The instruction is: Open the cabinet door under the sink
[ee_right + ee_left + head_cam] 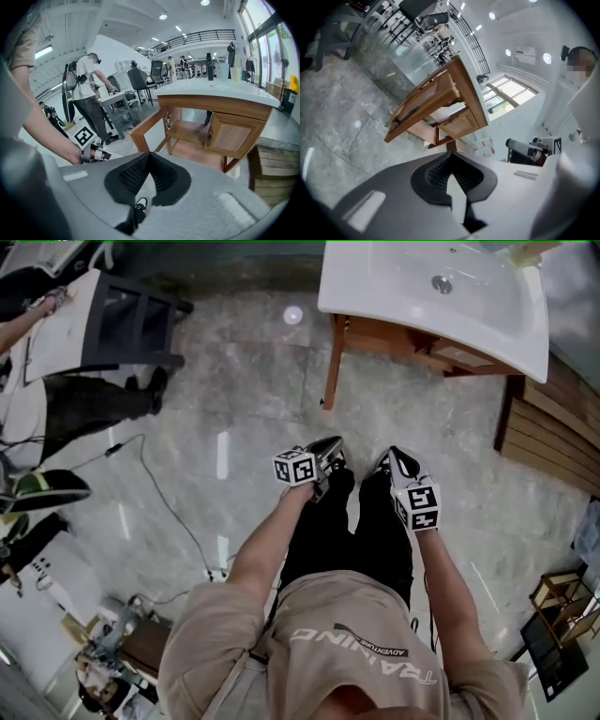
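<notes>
Two grippers are hovering in front of the person's legs in the head view, well apart from the sink (403, 282) and touching nothing. The left gripper (328, 448) is showing its jaws pressed together at the tips in its own view, with nothing between them. The right gripper (401, 461) is doing the same: its jaws are meeting at the tips and holding nothing.

The white sink is sitting on a wooden cabinet (394, 338) at the upper right of the head view. In the right gripper view the cabinet door (233, 137) is hanging shut under the sink's right half, beside an open shelf (187, 133) on its left. The left gripper view is catching the same door (461, 125) tilted, also shut.

The person's beige shirt (356, 643) is showing the print "TRAINING", with a smaller "ADVENTURE" beside it, both upside down in the head view. Each gripper's marker cube is carrying only black-and-white square patterns, no letters.

A second person (89, 84) is standing at a white table (115, 98) to the left in the right gripper view. A cable (169, 502) is trailing across the grey stone floor (253, 381).
</notes>
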